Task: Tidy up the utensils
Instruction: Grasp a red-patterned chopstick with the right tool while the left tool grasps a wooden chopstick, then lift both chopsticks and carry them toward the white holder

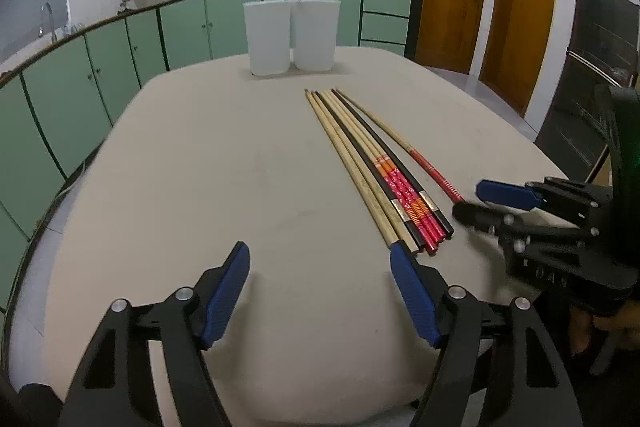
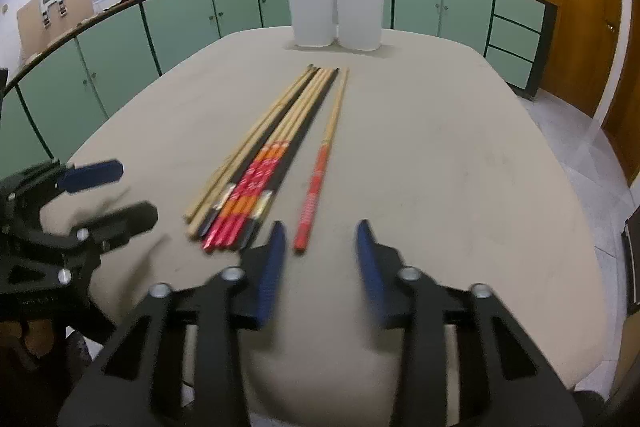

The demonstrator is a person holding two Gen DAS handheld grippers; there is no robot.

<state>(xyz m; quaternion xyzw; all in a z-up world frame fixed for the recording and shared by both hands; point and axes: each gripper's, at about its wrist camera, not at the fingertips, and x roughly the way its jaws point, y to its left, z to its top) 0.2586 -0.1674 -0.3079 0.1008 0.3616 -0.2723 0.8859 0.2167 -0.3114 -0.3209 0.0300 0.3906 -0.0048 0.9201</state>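
A bundle of several chopsticks (image 1: 380, 167) (image 2: 256, 155), some plain wood, some black, some with red and orange handles, lies lengthwise on the beige table (image 1: 200, 167). One red-handled chopstick (image 1: 400, 143) (image 2: 324, 151) lies apart, to the right of the bundle. My left gripper (image 1: 320, 255) (image 2: 136, 193) is open over bare table, its right fingertip at the bundle's near ends. My right gripper (image 2: 321, 227) (image 1: 470, 201) is open. The single chopstick's near end sits between its fingers, and the pads do not touch it. Two empty white cups (image 1: 268, 39) (image 2: 362, 13) stand side by side at the far edge.
Green kitchen cabinets (image 1: 80, 79) curve round the table's left and far sides, with pots and a sink on the counter. Wooden doors (image 1: 516, 7) and a dark cabinet (image 1: 592, 75) stand to the right. Bare tabletop lies left and right of the chopsticks.
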